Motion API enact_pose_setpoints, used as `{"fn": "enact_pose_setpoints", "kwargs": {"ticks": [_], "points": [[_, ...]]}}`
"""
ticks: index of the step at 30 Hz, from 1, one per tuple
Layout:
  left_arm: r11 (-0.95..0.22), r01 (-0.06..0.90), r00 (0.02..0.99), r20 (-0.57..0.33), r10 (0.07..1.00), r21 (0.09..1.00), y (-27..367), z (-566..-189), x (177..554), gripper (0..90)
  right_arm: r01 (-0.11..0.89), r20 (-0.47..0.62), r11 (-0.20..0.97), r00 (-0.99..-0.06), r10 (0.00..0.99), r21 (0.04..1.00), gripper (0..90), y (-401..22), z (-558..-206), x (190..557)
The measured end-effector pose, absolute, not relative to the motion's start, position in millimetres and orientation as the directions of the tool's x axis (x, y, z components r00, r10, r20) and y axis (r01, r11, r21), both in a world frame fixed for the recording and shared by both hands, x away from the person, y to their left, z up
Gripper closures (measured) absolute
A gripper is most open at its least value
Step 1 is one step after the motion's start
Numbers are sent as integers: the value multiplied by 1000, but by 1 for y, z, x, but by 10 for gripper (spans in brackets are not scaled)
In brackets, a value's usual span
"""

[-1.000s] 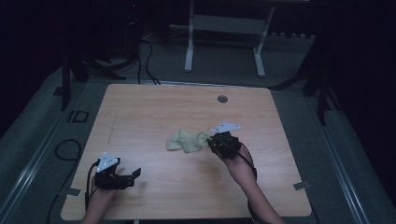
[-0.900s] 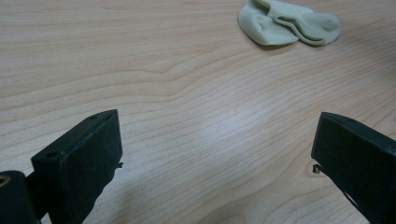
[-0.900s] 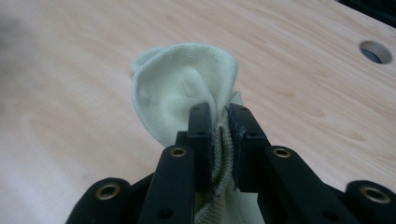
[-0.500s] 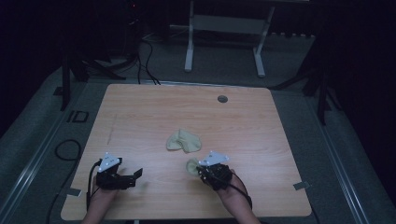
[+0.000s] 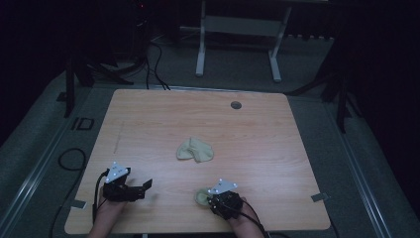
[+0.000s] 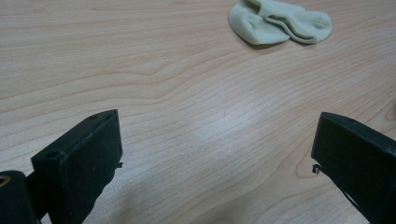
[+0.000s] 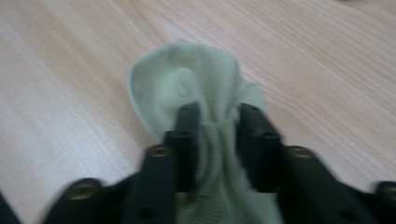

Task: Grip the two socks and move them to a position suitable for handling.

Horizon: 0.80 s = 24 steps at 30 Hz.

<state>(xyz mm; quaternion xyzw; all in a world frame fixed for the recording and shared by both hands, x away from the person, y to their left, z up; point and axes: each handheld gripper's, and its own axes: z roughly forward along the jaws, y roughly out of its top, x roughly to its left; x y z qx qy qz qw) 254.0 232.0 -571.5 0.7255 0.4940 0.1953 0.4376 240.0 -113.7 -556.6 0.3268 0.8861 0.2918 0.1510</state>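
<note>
One pale green sock lies bunched between the right tongs, its ribbed cuff gathered between the jaws and its rounded end spread on the worktop near the front edge. The second sock, same colour, lies crumpled mid-worktop, well apart

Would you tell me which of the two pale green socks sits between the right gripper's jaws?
It is the sock at the table's near edge, bunched between the right gripper jaws. The other sock lies apart at mid-table.
</note>
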Motion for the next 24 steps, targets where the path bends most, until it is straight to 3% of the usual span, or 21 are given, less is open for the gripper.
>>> {"fn": "enact_pose_setpoints", "kwargs": {"ticks": [6,16,24], "points": [[-134,544,443,-148,884,828,230,-571,254,18,494,-51,609,-750,660,620,465,-114,-558,240],[-122,536,441,-154,884,835,219,-565,252,18,482,-50,603,-754,655,636,353,-111,-562,238],[-191,524,541,-151,827,830,198,-562,253,19,494,-43,585,-740,672,643,310,-103,-563,241]]}}
